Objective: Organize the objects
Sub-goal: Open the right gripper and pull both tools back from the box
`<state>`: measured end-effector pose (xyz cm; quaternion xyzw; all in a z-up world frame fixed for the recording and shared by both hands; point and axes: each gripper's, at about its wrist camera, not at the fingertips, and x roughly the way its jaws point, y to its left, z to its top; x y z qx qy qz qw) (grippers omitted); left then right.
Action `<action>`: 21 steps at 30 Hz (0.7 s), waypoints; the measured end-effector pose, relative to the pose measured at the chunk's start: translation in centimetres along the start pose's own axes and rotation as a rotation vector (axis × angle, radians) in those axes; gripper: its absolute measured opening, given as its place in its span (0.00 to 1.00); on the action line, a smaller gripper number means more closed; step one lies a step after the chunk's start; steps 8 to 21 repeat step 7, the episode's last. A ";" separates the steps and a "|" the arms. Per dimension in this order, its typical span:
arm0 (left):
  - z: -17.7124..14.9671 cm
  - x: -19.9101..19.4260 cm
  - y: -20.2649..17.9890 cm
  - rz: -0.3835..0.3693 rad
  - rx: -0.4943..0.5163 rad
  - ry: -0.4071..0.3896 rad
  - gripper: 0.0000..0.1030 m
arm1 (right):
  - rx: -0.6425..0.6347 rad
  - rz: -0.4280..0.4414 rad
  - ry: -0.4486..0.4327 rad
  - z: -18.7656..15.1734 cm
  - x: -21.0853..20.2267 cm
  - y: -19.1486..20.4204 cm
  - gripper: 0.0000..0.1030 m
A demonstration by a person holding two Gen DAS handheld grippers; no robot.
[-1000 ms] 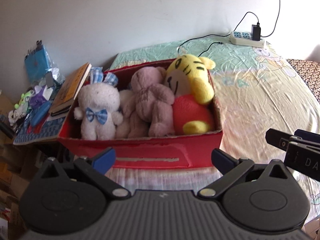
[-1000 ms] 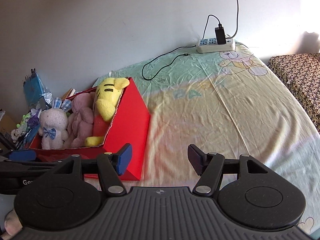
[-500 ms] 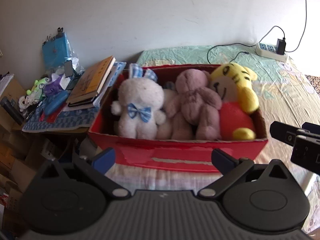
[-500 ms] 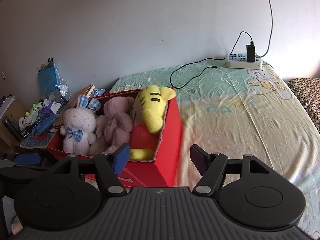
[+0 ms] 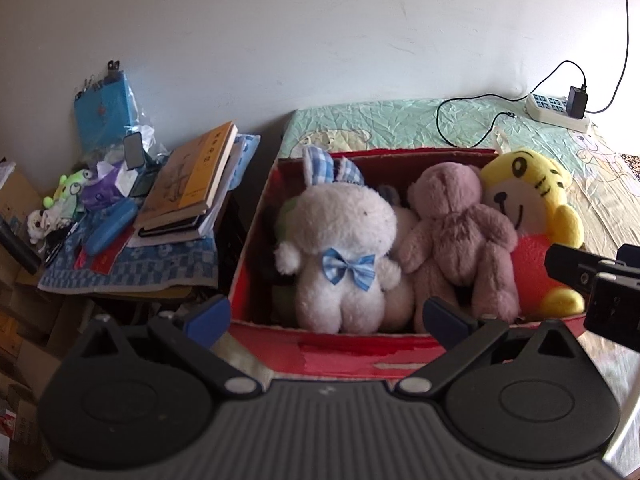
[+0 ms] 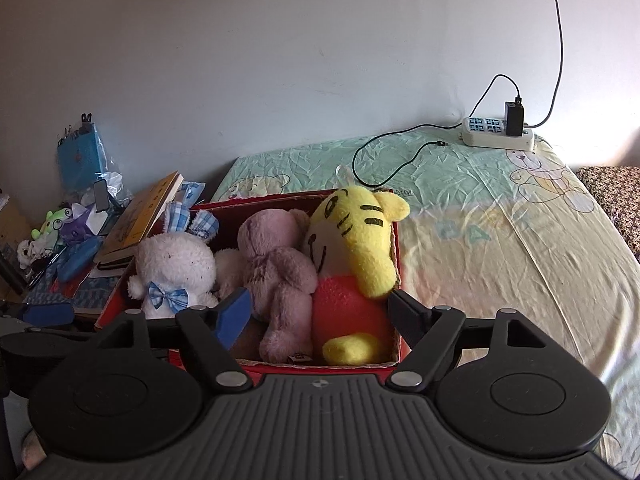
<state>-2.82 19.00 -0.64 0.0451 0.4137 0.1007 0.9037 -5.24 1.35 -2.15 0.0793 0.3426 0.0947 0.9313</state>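
Three soft toys fill the red box (image 6: 394, 256) that sits at the left edge of the bed (image 6: 500, 240): a white rabbit (image 5: 340, 240) with a blue bow at the box's left end, a pink bear (image 5: 456, 236) in the middle, and a yellow tiger (image 6: 356, 248) against the right wall. Something pale and something green are wedged behind the rabbit; I cannot tell what they are.

My left tongs (image 5: 326, 314) hang just in front of the box's near wall, tips apart, holding nothing. My right tongs (image 6: 318, 312) hover over the near right corner, also spread and empty, with the bear's legs and the tiger's red belly showing between the tips.

I judge the toys are packed tightly, so pulling one could drag its neighbour out with it. Plush gives under a pinch, and a shallow bite on fur alone may slip. The near cardboard wall looks worn and torn along its face; pushing down on it with either tool could fold it. The box sits close to the bed's left edge, beside the cluttered side table (image 5: 132, 280) with its stack of books (image 5: 192, 184), so a shove leftward could tip it off or knock that pile.
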 end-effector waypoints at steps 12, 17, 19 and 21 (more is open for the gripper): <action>1.1 2.0 1.0 -0.044 -0.001 -0.008 0.98 | 0.019 -0.050 0.004 0.4 1.3 0.7 0.76; 1.1 2.0 1.0 -0.044 -0.001 -0.008 0.98 | 0.019 -0.050 0.004 0.4 1.3 0.7 0.76; 1.1 2.0 1.0 -0.044 -0.001 -0.008 0.98 | 0.019 -0.050 0.004 0.4 1.3 0.7 0.76; 1.1 2.0 1.0 -0.044 -0.001 -0.008 0.98 | 0.019 -0.050 0.004 0.4 1.3 0.7 0.76</action>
